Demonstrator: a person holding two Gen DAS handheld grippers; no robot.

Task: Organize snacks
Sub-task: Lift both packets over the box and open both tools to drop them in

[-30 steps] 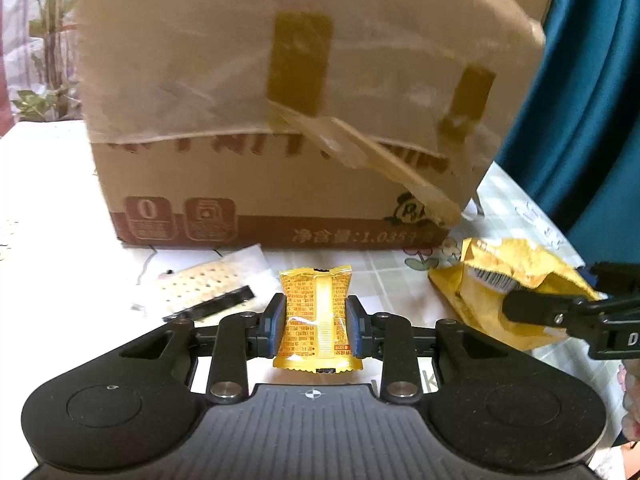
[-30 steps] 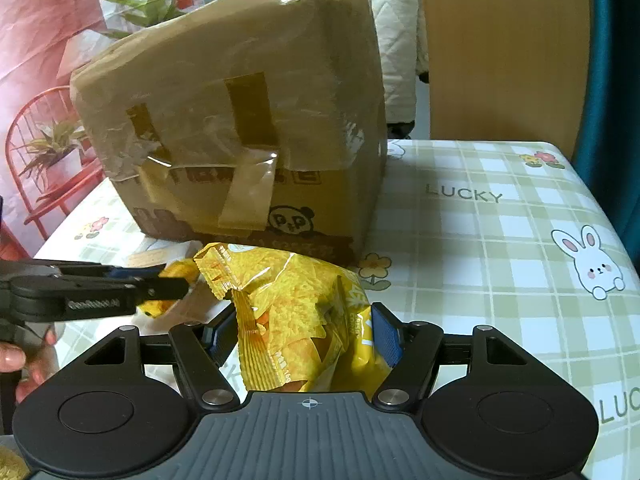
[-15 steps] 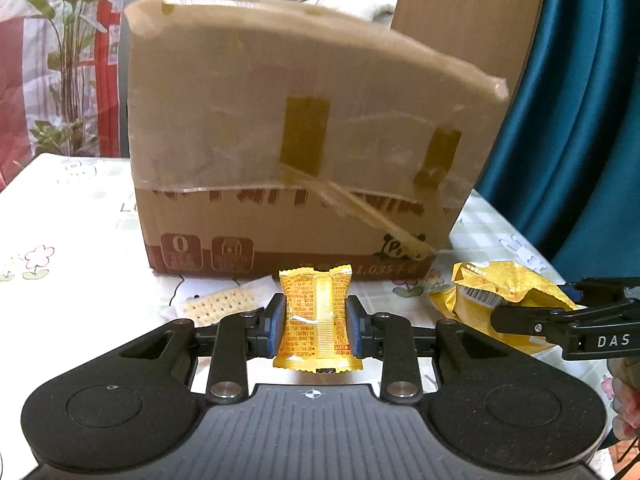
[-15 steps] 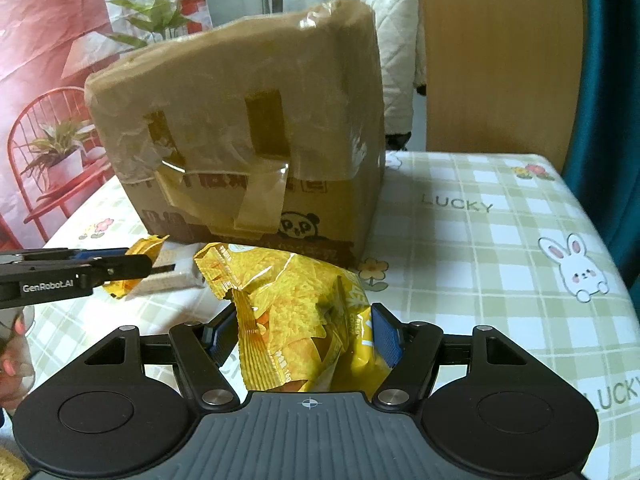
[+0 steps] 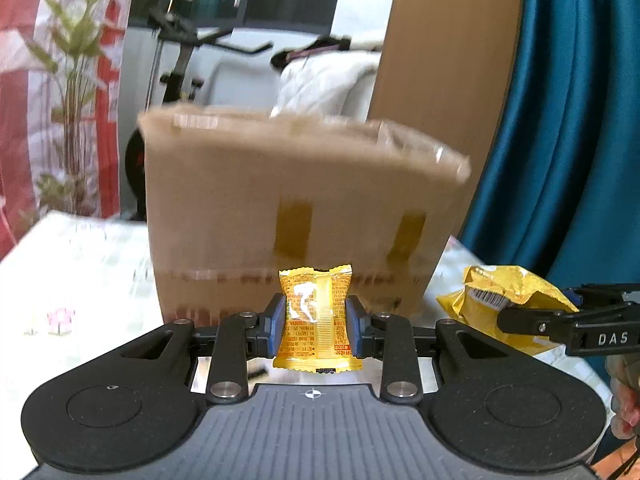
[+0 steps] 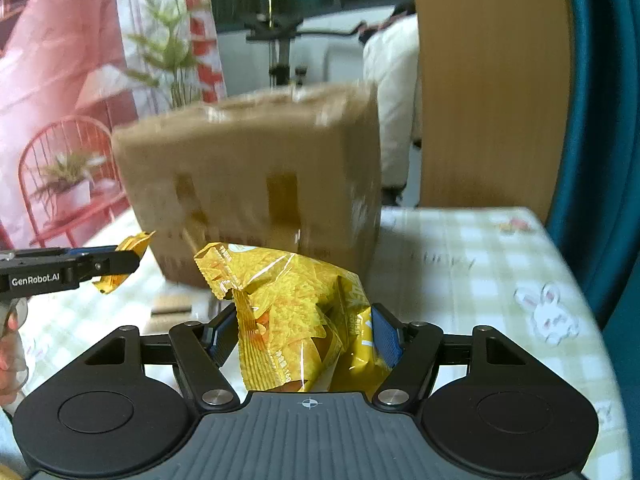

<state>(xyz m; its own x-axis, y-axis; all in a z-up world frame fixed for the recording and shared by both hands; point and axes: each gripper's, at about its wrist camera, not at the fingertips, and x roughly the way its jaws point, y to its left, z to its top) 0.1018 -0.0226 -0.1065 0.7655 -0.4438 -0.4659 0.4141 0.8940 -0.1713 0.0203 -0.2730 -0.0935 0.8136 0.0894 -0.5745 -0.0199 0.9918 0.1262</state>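
My left gripper (image 5: 316, 320) is shut on a small orange snack packet (image 5: 316, 316), held upright above the table. My right gripper (image 6: 304, 334) is shut on a large crinkled yellow snack bag (image 6: 296, 316), also lifted. A taped cardboard box (image 5: 296, 216) stands on the table straight ahead of both grippers, its top near gripper height; it also shows in the right wrist view (image 6: 256, 184). The yellow bag appears at the right of the left wrist view (image 5: 508, 300), and the small packet at the left of the right wrist view (image 6: 120, 264).
A checked tablecloth with a rabbit print (image 6: 480, 272) covers the table. A flat cracker packet (image 6: 172, 308) lies on it in front of the box. A wooden panel (image 5: 444, 80) and teal curtain (image 5: 568, 120) stand behind on the right; a plant (image 5: 76, 92) at left.
Both grippers have risen and drawn back with their snacks, so the box now sits lower and smaller in view. The cracker packet has dropped out of the left wrist view.
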